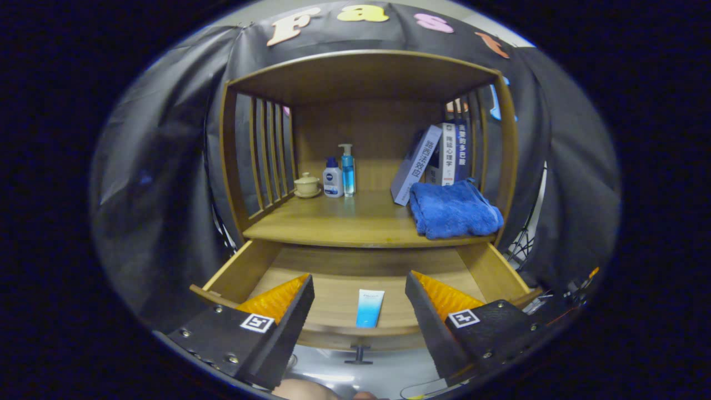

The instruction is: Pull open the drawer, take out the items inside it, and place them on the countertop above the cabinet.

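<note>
The wooden drawer (233, 272) stands pulled out below the cabinet's countertop (333, 225). A blue-and-white tube (369, 308) lies flat on the drawer floor near the front wall, between my two fingers and a little beyond them. My gripper (360, 283) is open and wide apart, hovering above the drawer's front edge with nothing held. The drawer's small knob (359, 353) shows just below the front wall.
On the countertop sit a folded blue towel (454, 210) at the right, leaning books (439, 158) behind it, two bottles (341, 175) and a small lidded cup (306, 184) at the back left. Slatted side walls and a roof enclose the shelf.
</note>
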